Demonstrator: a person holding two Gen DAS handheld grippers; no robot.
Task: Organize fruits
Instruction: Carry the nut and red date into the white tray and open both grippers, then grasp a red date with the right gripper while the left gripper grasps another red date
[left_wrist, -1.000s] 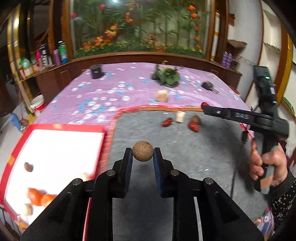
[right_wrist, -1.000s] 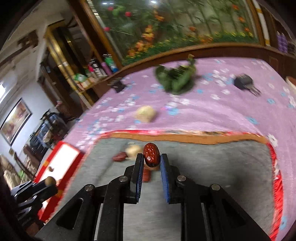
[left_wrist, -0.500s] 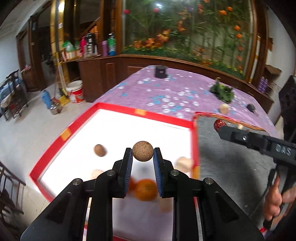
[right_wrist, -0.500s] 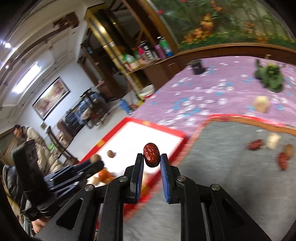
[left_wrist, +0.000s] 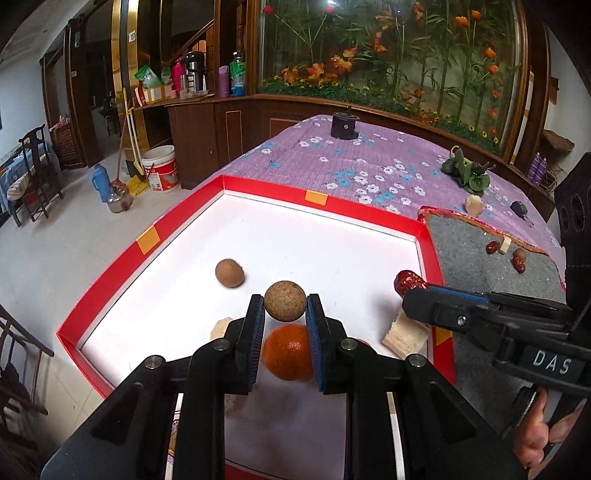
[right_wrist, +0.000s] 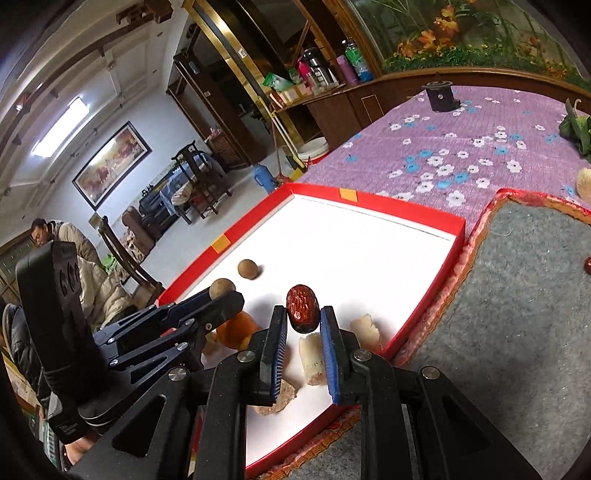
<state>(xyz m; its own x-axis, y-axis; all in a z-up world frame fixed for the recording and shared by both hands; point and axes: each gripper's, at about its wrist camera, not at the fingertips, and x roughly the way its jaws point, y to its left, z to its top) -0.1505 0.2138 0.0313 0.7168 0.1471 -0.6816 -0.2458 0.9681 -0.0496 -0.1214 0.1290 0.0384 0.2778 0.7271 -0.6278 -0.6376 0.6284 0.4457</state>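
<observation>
My left gripper (left_wrist: 285, 306) is shut on a round brown longan (left_wrist: 285, 305) and hangs over the near part of the red-rimmed white tray (left_wrist: 184, 221). My right gripper (right_wrist: 303, 318) is shut on a red date (right_wrist: 302, 308) above the same tray (right_wrist: 406, 214), near its right side. In the tray lie another longan (left_wrist: 229, 272), an orange (left_wrist: 288, 354) under the left fingers, and pale cut pieces (left_wrist: 405, 334). The right gripper (left_wrist: 406, 286) shows in the left wrist view, the left gripper (right_wrist: 221, 290) in the right wrist view.
A grey felt mat (left_wrist: 495, 273) to the tray's right carries red dates (left_wrist: 491, 247), a pale piece and a brown fruit. On the purple floral cloth (left_wrist: 351, 166) stand a black holder (left_wrist: 344, 125), a green plant bundle (left_wrist: 467, 173) and a pale lump (left_wrist: 474, 204). A person (right_wrist: 48, 232) sits at far left.
Both grippers swung left from over the grey mat to over the red tray, each keeping its fruit. They now hang a little lower and closer to the tray.
</observation>
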